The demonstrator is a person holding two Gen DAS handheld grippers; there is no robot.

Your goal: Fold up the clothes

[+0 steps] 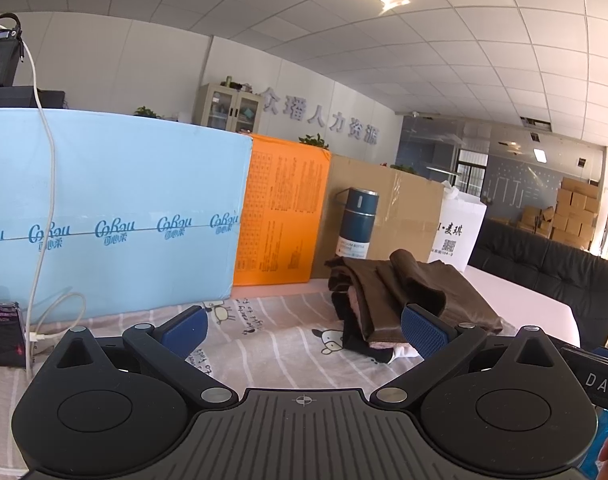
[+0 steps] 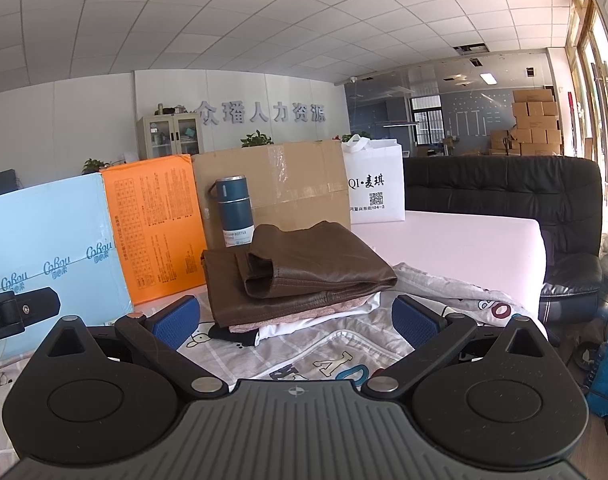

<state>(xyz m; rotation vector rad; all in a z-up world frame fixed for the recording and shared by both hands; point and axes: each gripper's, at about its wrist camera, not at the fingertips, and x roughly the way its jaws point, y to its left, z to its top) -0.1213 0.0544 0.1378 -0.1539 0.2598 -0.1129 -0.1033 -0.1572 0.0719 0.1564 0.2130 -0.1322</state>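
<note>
A folded brown leather-like garment (image 1: 404, 292) tops a small stack of folded clothes, with pink, white and black layers (image 2: 263, 326) under it. The stack lies on a striped cartoon-print sheet (image 1: 263, 328). In the left wrist view my left gripper (image 1: 304, 330) is open and empty, just short of the stack, which sits ahead to the right. In the right wrist view the brown garment (image 2: 295, 272) lies straight ahead. My right gripper (image 2: 295, 318) is open and empty, its blue pads (image 2: 416, 322) near the stack's front edge.
A dark blue bottle (image 2: 232, 210) stands behind the stack. Behind it are a light blue box (image 1: 111, 208), an orange box (image 1: 283, 208), a cardboard box (image 2: 279, 184) and a white bag (image 2: 374, 188). A black sofa (image 2: 504, 188) is at the right. A phone and white cable (image 1: 39, 200) lie at the left.
</note>
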